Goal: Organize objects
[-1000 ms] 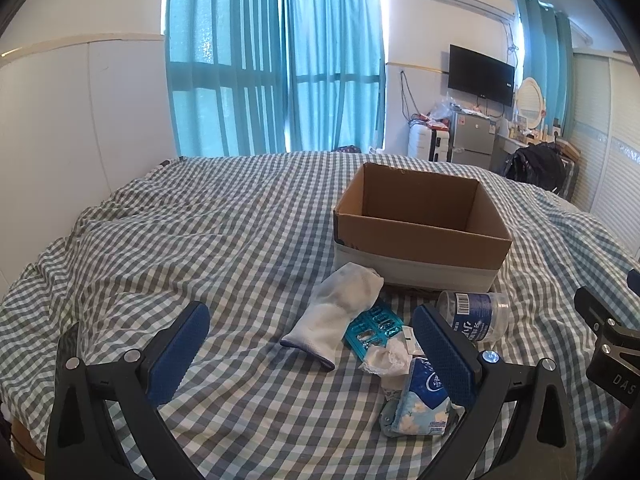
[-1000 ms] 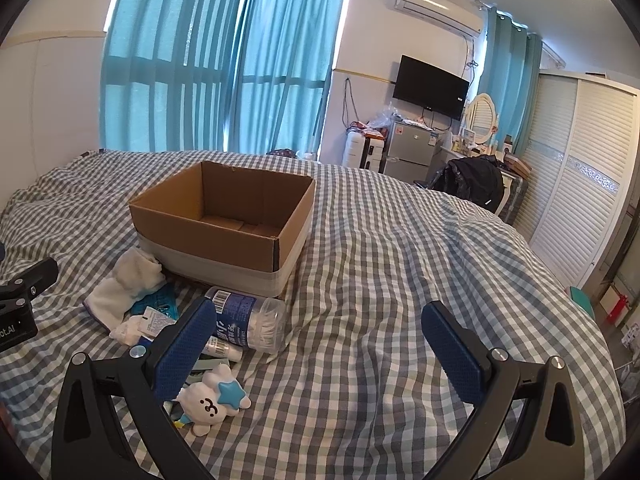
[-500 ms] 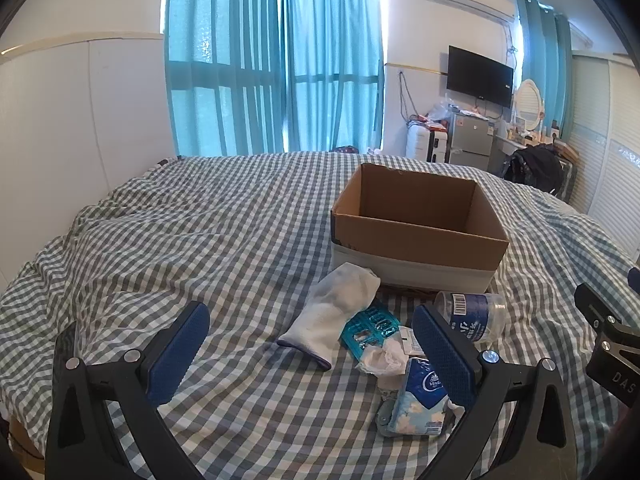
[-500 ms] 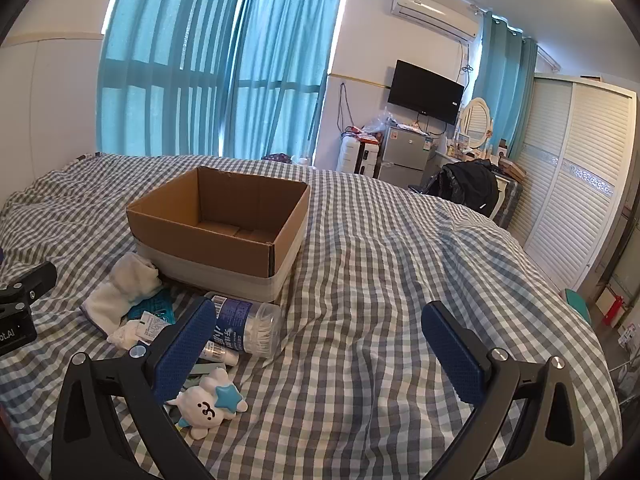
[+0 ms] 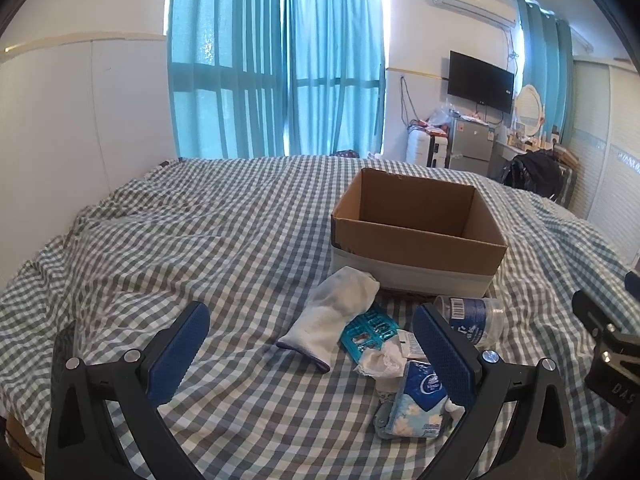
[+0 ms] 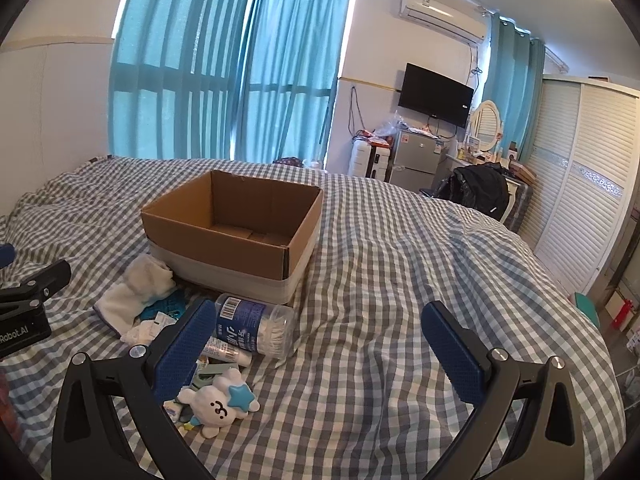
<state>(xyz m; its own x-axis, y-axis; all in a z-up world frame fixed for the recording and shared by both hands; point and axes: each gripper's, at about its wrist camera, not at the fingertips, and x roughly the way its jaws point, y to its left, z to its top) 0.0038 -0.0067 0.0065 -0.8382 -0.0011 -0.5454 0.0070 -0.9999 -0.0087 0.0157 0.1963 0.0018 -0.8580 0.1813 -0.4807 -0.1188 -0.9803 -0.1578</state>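
A black television [image 6: 435, 94] hangs on the far wall. Above it sits a white air conditioner [image 6: 442, 14]. Below it stands a small grey fridge [image 6: 418, 158], with a white suitcase [image 6: 368, 159] to its left. Teal curtains [image 6: 232, 76] cover the windows left of the television; to its right are an oval mirror [image 6: 487, 124], a black backpack [image 6: 480, 192] and a white louvred wardrobe [image 6: 584, 200].

A lived-in home bedroom; a bed [image 6: 400, 280] under a checked cover fills it; teal curtains [image 6: 224, 64], louvred wardrobe [image 6: 580, 200], wall television [image 6: 436, 94], small fridge [image 6: 416, 160], oval mirror [image 6: 489, 124] and air conditioner [image 6: 444, 12] line the walls.
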